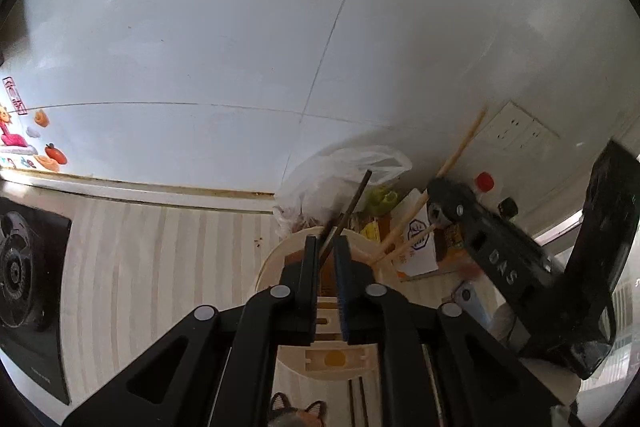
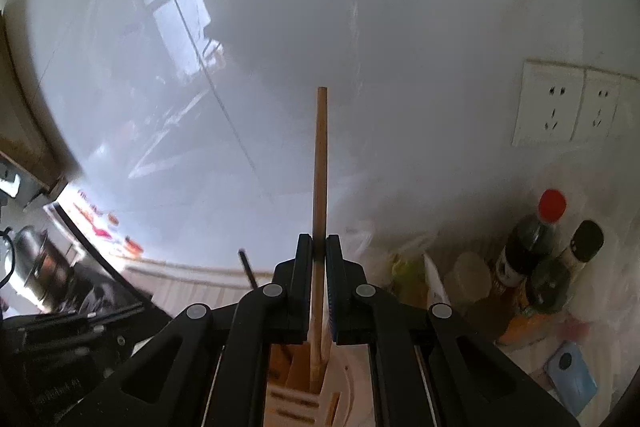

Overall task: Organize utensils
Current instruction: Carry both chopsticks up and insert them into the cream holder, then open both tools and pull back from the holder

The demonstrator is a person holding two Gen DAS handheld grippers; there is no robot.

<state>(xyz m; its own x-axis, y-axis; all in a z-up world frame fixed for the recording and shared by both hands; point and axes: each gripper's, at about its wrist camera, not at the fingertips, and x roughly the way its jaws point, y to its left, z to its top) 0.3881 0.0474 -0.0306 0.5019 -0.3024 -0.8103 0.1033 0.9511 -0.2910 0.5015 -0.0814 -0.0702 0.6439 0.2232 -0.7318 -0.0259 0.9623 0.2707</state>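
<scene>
My left gripper (image 1: pixel 326 247) hides the lower end of the dark chopstick (image 1: pixel 352 203), so I can't tell if the pads press it. My right gripper (image 2: pixel 319 247) covers part of the wooden chopstick (image 2: pixel 321 155). The holder (image 2: pixel 296 399) runs off the bottom edge. The bottles (image 2: pixel 532 239) are blurred, labels unreadable.

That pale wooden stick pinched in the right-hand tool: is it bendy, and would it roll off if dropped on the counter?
The wooden chopstick looks straight above the right gripper, so it is probably stiff. It is thin, so likely light. Its shaft seems round, so it may well roll on the counter. The narrow pinch near its lower part might let it pivot.
</scene>
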